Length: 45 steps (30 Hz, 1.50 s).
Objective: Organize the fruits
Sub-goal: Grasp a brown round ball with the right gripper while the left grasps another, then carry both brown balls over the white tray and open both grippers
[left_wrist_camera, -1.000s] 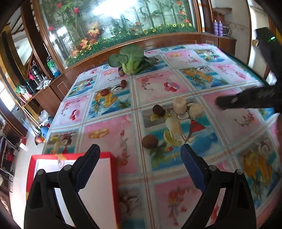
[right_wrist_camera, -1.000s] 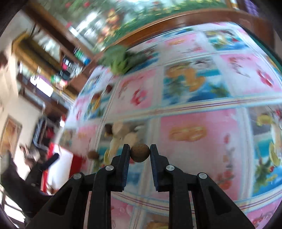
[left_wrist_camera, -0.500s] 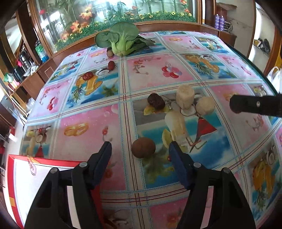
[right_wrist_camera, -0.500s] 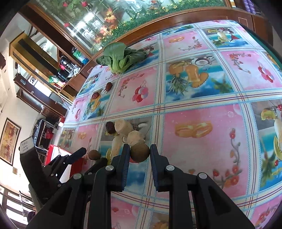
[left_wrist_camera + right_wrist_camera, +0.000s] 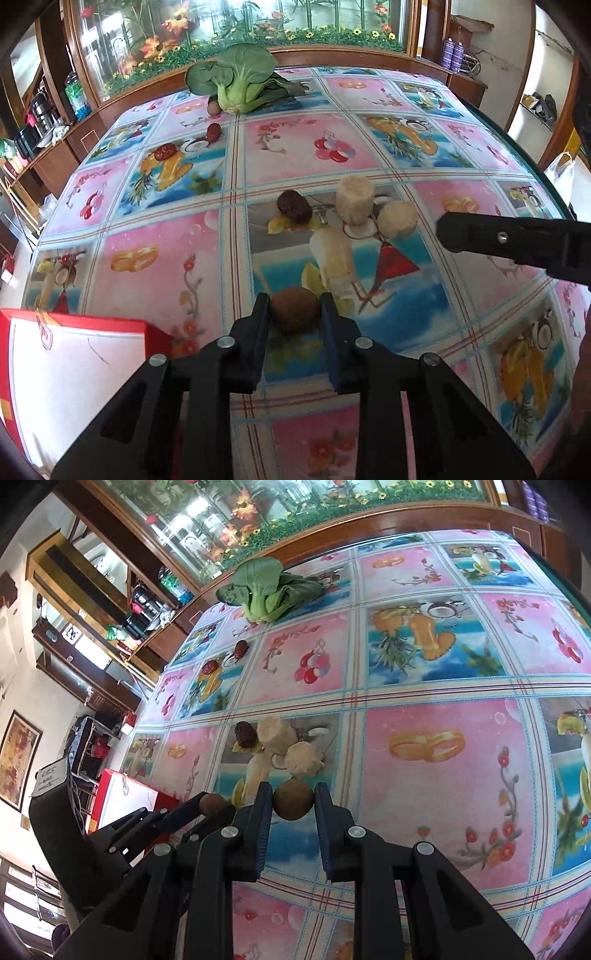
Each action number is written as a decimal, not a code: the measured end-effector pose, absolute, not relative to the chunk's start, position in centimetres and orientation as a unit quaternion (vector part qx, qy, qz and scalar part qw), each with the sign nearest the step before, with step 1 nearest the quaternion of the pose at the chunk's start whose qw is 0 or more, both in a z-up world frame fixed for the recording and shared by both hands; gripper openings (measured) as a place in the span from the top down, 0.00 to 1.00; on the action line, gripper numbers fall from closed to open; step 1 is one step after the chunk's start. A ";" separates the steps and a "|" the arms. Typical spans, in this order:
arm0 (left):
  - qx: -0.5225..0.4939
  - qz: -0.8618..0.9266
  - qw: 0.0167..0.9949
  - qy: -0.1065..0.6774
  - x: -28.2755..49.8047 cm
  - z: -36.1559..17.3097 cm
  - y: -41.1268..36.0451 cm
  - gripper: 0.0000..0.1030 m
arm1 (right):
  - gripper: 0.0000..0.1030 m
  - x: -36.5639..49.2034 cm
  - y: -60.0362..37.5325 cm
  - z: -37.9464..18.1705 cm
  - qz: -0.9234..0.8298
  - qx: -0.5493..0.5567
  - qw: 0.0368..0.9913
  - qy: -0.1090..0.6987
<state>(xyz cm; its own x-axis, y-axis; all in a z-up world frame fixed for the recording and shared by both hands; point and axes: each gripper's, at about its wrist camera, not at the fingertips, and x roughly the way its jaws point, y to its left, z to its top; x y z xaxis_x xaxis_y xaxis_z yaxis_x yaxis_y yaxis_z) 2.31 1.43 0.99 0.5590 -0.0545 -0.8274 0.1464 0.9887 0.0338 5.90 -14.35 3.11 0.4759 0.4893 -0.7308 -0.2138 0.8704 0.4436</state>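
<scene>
1. Lower left of the left wrist view: one red-rimmed box (image 5: 66, 369) with a white, flat inside.
2. Low centre: the left gripper (image 5: 294, 314) – fingers pinching one round, rough brown fruit (image 5: 294, 309) on the bench (image 5: 162, 266), a glossy fruit-print cloth.
3. Mid-frame: one wrinkled dark date (image 5: 294, 211), two pale stubby cylinders (image 5: 356, 199).
4. Right wrist view, low centre: the right gripper (image 5: 293, 805) – fingers clamp a second brown fruit (image 5: 293, 804).
</scene>
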 end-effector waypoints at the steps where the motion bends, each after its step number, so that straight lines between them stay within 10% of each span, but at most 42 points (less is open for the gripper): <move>1: 0.048 -0.056 0.882 0.465 2.0 1.1 1.3 0.72 | 0.79 5.8 -14.1 3.1 0.209 0.143 0.846 0.469; 45: 0.046 -0.001 0.963 0.266 -20.0 11.2 3.7 0.72 | 0.79 -14.2 -11.7 8.6 0.222 0.170 0.932 0.232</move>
